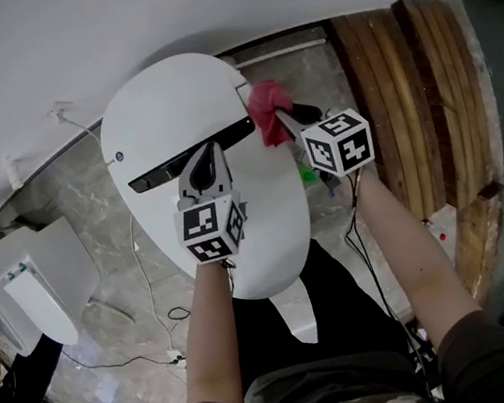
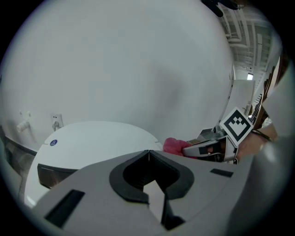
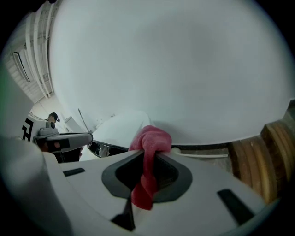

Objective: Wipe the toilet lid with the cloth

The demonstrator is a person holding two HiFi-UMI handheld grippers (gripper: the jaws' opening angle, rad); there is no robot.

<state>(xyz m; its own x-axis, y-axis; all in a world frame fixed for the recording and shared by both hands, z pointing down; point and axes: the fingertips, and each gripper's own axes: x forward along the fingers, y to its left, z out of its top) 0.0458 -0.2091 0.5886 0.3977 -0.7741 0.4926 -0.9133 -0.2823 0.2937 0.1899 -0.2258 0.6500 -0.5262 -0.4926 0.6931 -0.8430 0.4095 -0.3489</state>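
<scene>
One white lid (image 1: 155, 126) fills the middle of the head view, with a dark strip across it. One stack of wooden planks (image 1: 415, 94) stands at upper right. There are two grippers. The left gripper (image 1: 210, 151) hangs over the lid's centre, jaws together and empty. The right gripper (image 1: 283, 119), at the lid's right edge, pinches the one pink cloth (image 1: 267, 106). Cables (image 1: 153, 297) trail over the floor at lower left.

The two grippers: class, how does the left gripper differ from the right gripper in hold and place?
The left gripper has its fingers shut on nothing; the right gripper has its fingers shut on a pink cloth. In the head view, the left gripper is over the white toilet lid; the right gripper is by the lid's right edge. Both carry a marker cube.
</scene>
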